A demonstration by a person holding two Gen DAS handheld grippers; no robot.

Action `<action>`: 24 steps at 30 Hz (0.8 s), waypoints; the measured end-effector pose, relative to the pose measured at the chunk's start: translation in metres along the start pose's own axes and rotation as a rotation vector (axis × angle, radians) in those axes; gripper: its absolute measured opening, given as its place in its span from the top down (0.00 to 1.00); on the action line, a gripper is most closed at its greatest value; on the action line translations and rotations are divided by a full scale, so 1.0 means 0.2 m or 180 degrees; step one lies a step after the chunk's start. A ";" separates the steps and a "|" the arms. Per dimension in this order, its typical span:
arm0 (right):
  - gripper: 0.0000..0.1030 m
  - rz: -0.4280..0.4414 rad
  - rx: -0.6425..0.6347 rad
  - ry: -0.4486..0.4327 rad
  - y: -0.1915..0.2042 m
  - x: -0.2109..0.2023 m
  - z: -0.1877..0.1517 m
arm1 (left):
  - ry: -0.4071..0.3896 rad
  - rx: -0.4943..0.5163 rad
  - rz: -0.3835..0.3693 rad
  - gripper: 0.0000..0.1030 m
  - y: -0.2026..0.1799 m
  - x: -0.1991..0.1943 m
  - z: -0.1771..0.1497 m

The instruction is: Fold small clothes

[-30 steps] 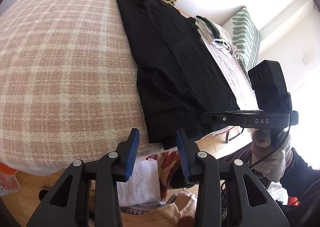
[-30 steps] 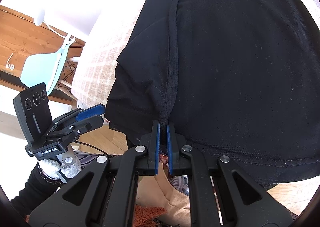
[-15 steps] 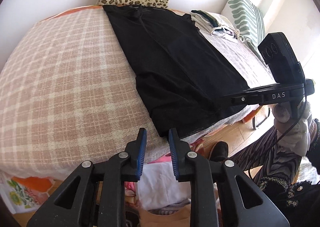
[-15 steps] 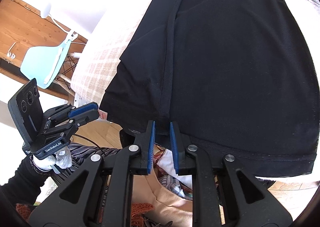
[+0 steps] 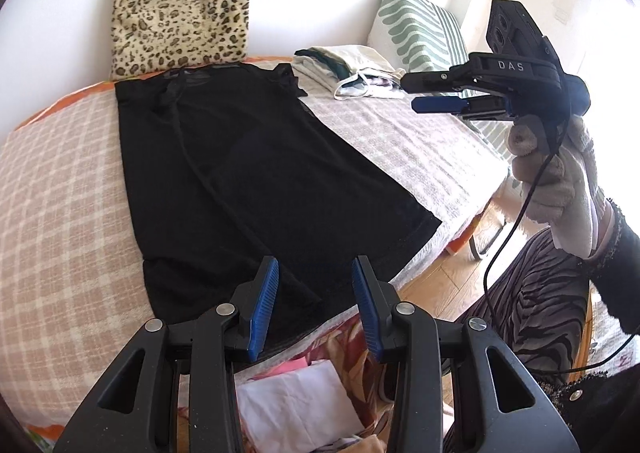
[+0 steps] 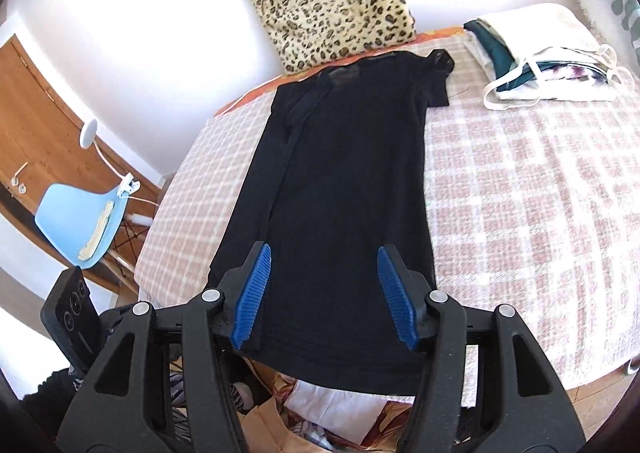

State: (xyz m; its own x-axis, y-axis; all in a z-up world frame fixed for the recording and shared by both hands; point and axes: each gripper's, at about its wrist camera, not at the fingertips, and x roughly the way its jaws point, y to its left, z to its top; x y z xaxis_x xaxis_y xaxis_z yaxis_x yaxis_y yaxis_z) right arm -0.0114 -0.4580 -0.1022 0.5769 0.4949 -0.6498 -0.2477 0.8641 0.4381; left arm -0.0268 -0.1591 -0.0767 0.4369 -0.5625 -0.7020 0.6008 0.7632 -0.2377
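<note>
on the left of the bed (image 5: 60, 189) nothing has moved: the checked cover lies bare there. my left tool (image 5: 314, 307) has lifted off the near hem and its jaws are opening again with nothing between them. the black top (image 5: 248, 189) lies flat down the middle of the bed, neckline toward the leopard cushion (image 5: 180, 5), one long side already folded inward, hem at the near edge. a second ago my right tool (image 6: 324, 293) was pinched on that hem; now its jaws are opening, well apart and empty, and it has risen above the cloth. so i judge the hem is laid and released, and the next fold can start. further right, the folded pile (image 6: 536, 53) sits untouched.
</note>
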 end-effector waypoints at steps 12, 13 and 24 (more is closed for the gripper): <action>0.43 -0.0028 -0.0060 -0.0418 -0.26 -0.13 0.41 | 0.0223 0.0357 -0.0462 0.59 -0.42 0.38 0.12; 0.43 -0.0049 -0.0094 -0.0410 -0.27 -0.12 0.44 | 0.0261 0.0391 -0.0488 0.59 -0.45 0.41 0.12; 0.39 -0.0139 -0.0086 -0.0308 -0.48 0.06 0.73 | 0.0531 0.0928 -0.0401 0.57 -0.70 0.68 0.11</action>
State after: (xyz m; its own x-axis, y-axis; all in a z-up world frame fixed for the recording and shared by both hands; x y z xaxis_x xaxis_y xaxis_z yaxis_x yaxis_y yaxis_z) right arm 0.1332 -0.5488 -0.0614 0.6597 0.4468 -0.6043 -0.2408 0.8874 0.3932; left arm -0.0367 -0.3494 -0.1252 0.2464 -0.5685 -0.7849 0.8192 0.5550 -0.1447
